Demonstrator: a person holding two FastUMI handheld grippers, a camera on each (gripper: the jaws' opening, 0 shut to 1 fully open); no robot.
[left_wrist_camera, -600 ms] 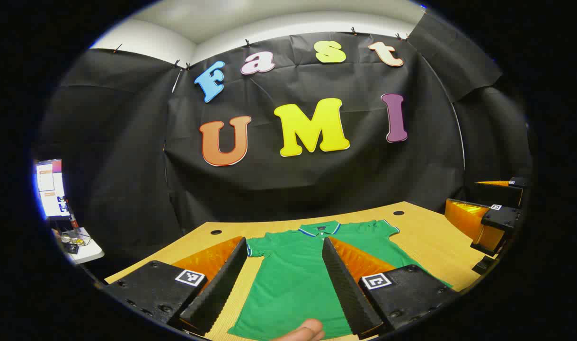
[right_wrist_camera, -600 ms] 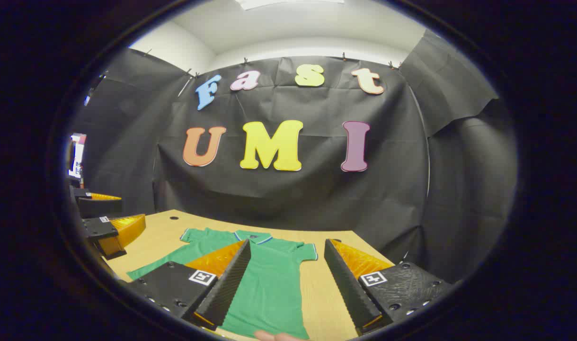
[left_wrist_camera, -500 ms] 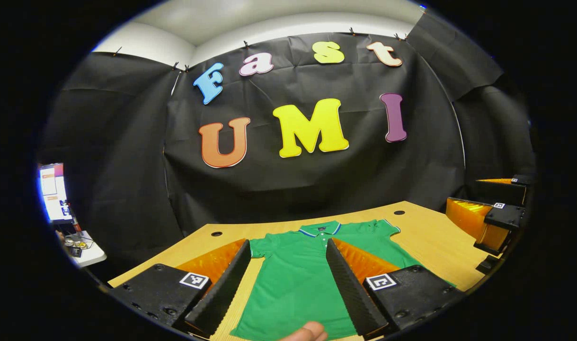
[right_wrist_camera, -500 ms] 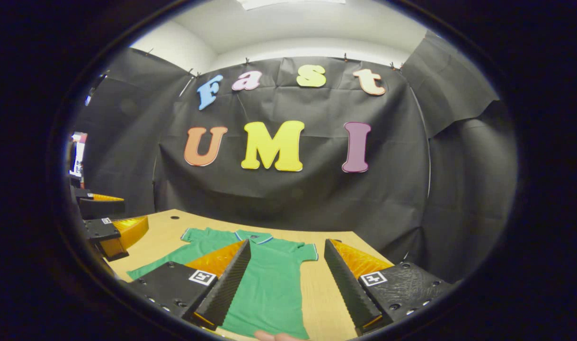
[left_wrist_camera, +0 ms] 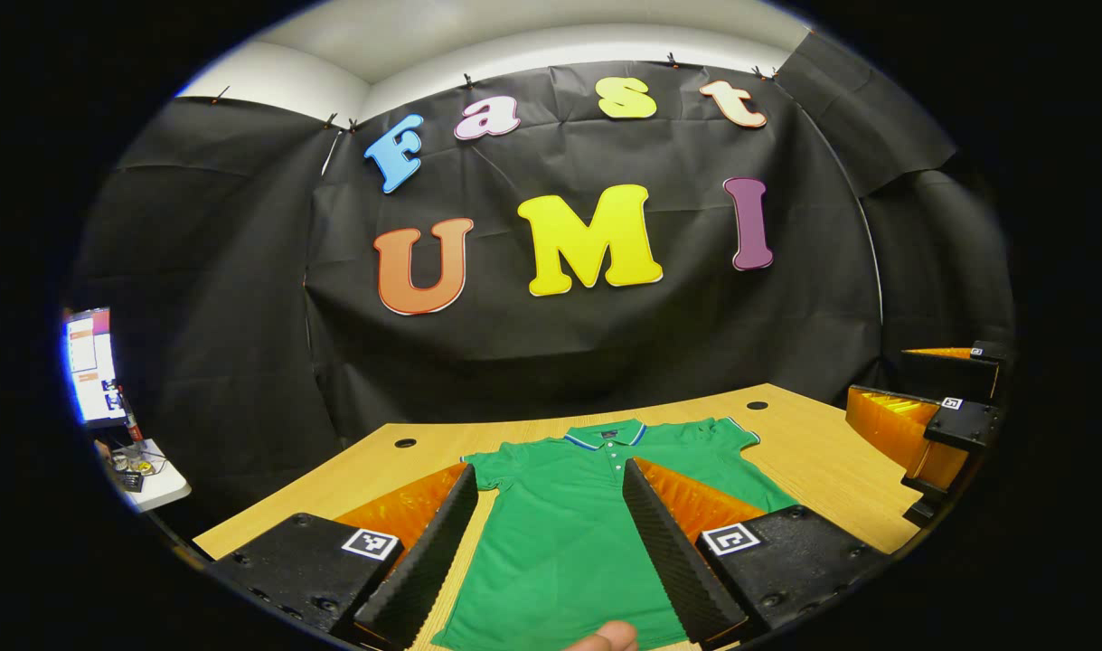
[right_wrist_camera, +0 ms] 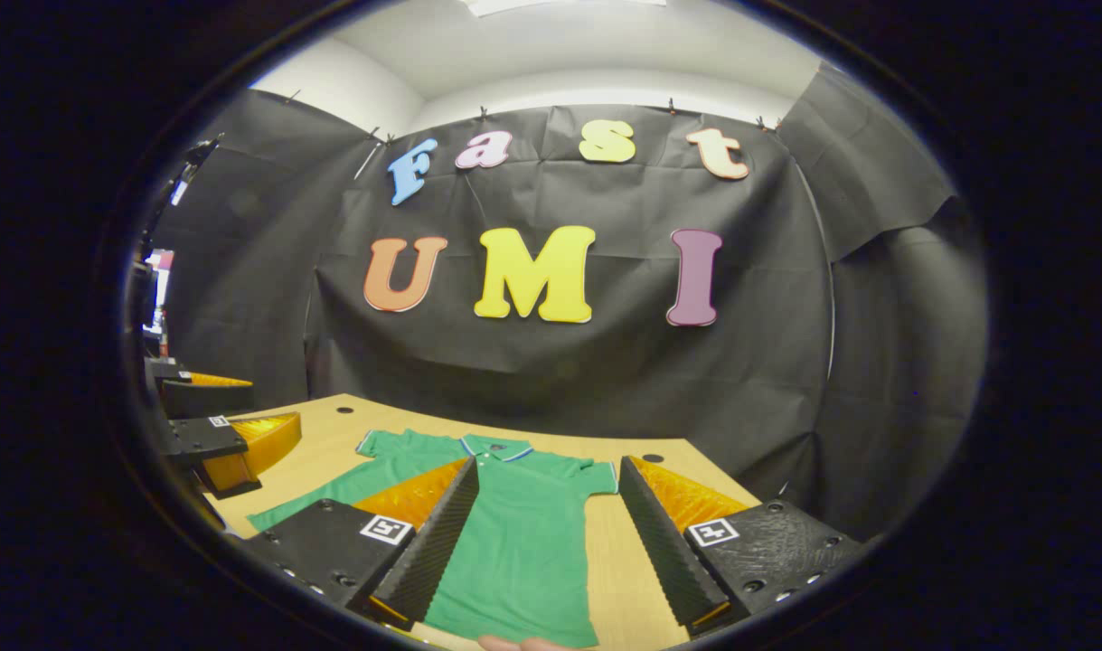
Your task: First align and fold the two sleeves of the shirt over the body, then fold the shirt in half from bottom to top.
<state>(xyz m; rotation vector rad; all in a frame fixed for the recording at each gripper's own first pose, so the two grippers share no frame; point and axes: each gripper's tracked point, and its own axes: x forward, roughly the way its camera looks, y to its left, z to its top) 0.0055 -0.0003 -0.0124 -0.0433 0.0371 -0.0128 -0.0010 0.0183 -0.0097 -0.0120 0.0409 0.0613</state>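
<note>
The green shirt lies flat on the table, collar toward the far edge, long axis running straight away from both grippers. The left gripper and right gripper hover open above the hem, 1 per side. The near hem is cut off.

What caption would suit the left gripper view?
Open left gripper above a green shirt lying flat on a wooden table.
</note>
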